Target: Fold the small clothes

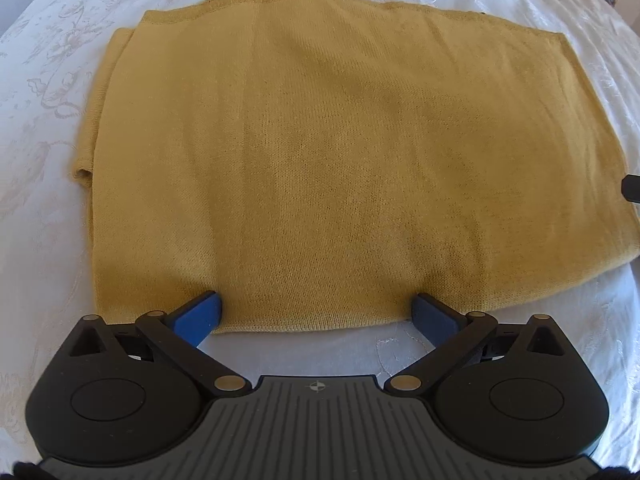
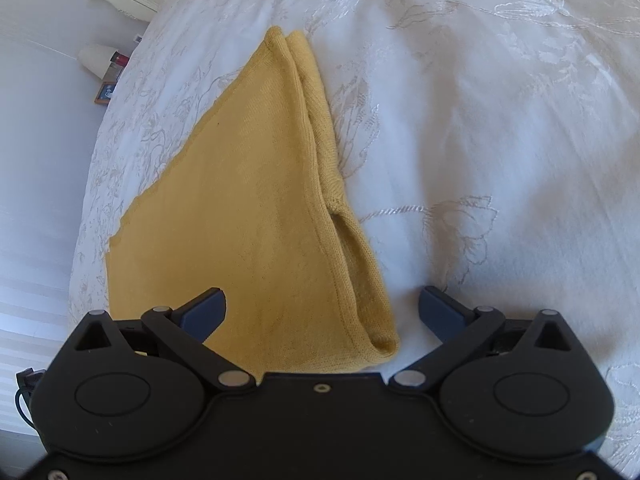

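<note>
Right now I see no box, basket or other container in either view, so nothing sits inside anything; the one thing I am working on is the mustard-yellow knit garment (image 1: pixel 320 152), lying flat and folded on the white embroidered bedspread (image 1: pixel 48 80). From my left wrist camera the garment is a broad, smooth rectangle with a ribbed hem along its near edge and a folded sleeve tucked along its left side. My left gripper (image 1: pixel 316 312) stands with its jaws spread wide; its blue fingers (image 1: pixel 202 316) straddle a stretch of that near hem without pinching it. From my right wrist camera I see the garment (image 2: pixel 248 216) edge-on, its layers stacked along the right-hand fold. My right gripper (image 2: pixel 322 312) is also spread wide, one finger over the garment, the other over bare bedspread beside its near corner, gripping nothing.
</note>
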Action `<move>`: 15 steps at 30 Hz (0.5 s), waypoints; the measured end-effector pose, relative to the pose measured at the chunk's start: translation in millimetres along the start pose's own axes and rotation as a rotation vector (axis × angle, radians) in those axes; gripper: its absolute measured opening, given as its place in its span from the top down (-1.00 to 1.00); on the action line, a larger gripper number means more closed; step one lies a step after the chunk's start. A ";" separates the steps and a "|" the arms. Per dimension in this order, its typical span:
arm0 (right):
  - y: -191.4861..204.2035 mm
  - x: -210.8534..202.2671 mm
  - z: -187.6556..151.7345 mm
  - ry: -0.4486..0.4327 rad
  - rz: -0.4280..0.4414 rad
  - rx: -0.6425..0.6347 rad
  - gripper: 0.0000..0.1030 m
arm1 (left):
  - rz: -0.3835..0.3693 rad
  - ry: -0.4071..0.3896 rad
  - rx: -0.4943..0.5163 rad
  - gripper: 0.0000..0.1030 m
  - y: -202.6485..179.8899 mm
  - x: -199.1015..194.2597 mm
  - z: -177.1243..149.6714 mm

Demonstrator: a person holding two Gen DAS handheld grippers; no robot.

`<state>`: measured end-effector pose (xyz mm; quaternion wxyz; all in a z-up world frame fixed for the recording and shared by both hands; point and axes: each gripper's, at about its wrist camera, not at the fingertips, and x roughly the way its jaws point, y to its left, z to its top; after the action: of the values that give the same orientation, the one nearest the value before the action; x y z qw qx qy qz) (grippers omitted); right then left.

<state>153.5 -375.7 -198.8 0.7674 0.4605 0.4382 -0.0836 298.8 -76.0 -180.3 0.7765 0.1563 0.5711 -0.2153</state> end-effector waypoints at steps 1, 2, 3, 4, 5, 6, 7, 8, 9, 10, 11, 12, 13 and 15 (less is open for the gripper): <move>0.6 0.1 -0.9 -0.003 -0.004 -0.004 -1.00 | -0.002 0.005 -0.005 -0.99 1.0 -1.1 1.4; 1.7 0.4 -1.6 -0.005 -0.009 -0.011 -1.00 | -0.002 0.008 -0.016 -0.97 1.0 -6.0 -1.8; 3.4 0.9 -2.3 -0.004 -0.015 -0.020 -1.00 | -0.002 0.006 -0.028 -0.84 2.9 -10.4 -0.2; 3.9 1.0 -2.6 -0.002 -0.016 -0.029 -1.00 | -0.005 -0.001 -0.038 -0.67 3.1 -15.9 -0.3; 4.2 1.3 -3.1 -0.001 -0.014 -0.037 -1.00 | -0.009 -0.008 -0.049 -0.64 3.6 -21.7 0.9; 4.5 1.9 -3.6 -0.001 -0.008 -0.041 -1.00 | -0.014 -0.020 -0.059 -0.64 3.0 -27.6 2.4; 2.6 0.7 -3.7 -0.002 0.003 -0.041 -1.00 | -0.016 -0.034 -0.068 -0.64 3.0 -33.1 4.9; 0.2 -0.8 -3.9 -0.004 0.017 -0.037 -1.00 | -0.017 -0.050 -0.074 -0.64 3.5 -38.6 8.8; -2.4 -1.9 -3.9 -0.005 0.031 -0.033 -1.00 | -0.019 -0.065 -0.079 -0.64 2.0 -42.3 14.4; -4.9 -2.9 -3.9 -0.006 0.044 -0.031 -1.00 | -0.021 -0.077 -0.084 -0.64 -0.5 -44.7 22.2; -6.7 -3.7 -3.8 -0.005 0.055 -0.032 -1.00 | -0.025 -0.086 -0.090 -0.64 -3.8 -45.0 32.2; -8.4 -4.4 -3.8 -0.005 0.065 -0.035 -1.00 | -0.032 -0.091 -0.097 -0.64 -4.9 -44.4 41.0; -9.4 -4.9 -3.9 -0.004 0.071 -0.039 -1.00 | -0.041 -0.095 -0.108 -0.64 -8.0 -44.9 47.8; -11.8 -6.9 -4.3 -0.003 0.081 -0.045 -1.00 | -0.054 -0.102 -0.121 -0.64 -10.6 -40.3 66.8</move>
<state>140.5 -380.9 -201.9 0.7811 0.4604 0.4197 -0.0433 337.8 -111.4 -121.8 0.8066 0.0826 0.5467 -0.2090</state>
